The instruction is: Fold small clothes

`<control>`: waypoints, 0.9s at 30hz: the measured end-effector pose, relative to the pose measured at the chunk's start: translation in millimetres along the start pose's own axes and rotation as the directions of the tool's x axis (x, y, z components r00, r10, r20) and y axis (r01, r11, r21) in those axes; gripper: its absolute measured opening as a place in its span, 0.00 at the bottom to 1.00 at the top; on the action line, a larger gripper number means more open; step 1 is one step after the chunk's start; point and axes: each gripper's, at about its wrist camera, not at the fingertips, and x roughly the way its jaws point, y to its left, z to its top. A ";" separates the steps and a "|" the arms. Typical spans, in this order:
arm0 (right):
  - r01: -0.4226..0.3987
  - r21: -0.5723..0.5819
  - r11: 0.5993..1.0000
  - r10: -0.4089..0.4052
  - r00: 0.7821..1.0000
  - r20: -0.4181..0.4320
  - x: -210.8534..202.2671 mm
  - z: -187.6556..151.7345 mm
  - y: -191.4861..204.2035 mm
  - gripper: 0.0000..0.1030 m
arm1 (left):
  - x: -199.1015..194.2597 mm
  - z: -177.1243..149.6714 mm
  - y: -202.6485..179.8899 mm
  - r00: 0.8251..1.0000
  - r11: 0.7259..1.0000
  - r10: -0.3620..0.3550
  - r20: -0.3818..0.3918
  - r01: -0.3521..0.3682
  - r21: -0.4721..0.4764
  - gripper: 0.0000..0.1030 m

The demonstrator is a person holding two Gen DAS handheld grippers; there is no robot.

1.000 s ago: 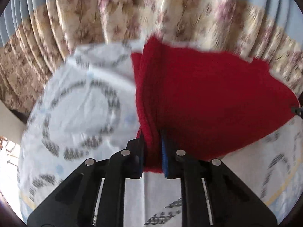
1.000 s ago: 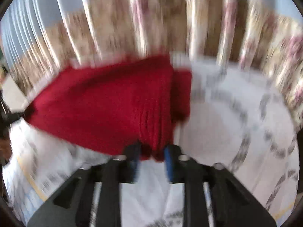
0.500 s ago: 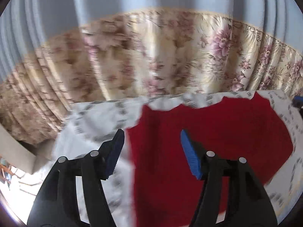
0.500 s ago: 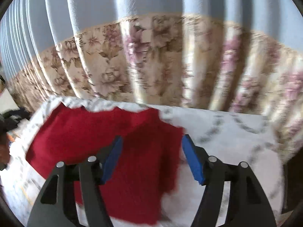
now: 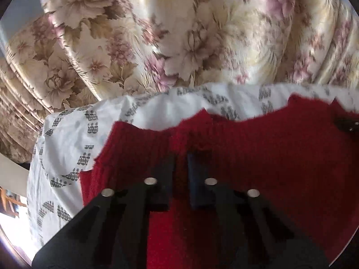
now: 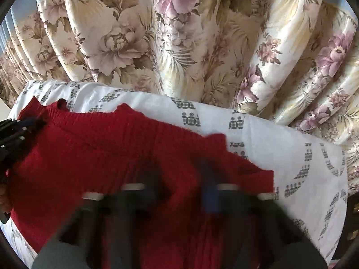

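We pinch the red sweater (image 5: pixel 258 168) in the left tool (image 5: pixel 180 168); the right tool (image 6: pixel 179 179) is blurred, grip unclear, ready for folding.

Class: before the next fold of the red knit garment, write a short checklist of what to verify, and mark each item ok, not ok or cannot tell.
1. Left hand-held gripper shut on red knit garment: ok.
2. Right hand-held gripper grip: cannot tell, blurred.
3. Garment lies on patterned white cloth: ok.
4. Far hem straight: not ok, wavy.
5. Garment clear of floral curtain: ok.
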 end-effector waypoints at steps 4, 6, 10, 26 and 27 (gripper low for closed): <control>-0.034 0.027 0.999 0.028 0.983 0.183 -23.8 0.4 -5.3 0.12 | -21.2 5.6 25.8 0.989 0.992 0.060 0.132 -0.045 -0.117 0.06; -0.017 0.034 0.999 0.009 0.977 0.212 -22.6 4.3 -4.0 0.14 | -23.8 8.0 32.6 0.985 0.988 0.071 0.154 -0.048 -0.148 0.07; 0.047 0.113 0.992 -0.057 0.994 0.090 4.9 7.6 -12.1 0.60 | 3.3 12.1 38.2 0.992 0.980 0.113 0.053 -0.103 -0.168 0.54; -0.044 0.207 0.977 0.011 0.987 0.159 -70.5 -121.3 -78.8 0.78 | -113.2 -71.9 17.8 0.978 0.995 -0.016 0.208 0.035 -0.090 0.77; -0.064 0.221 0.973 0.028 0.986 0.164 -69.3 -121.3 -76.4 0.79 | -113.5 -74.4 12.4 0.978 0.995 -0.025 0.207 0.044 -0.086 0.77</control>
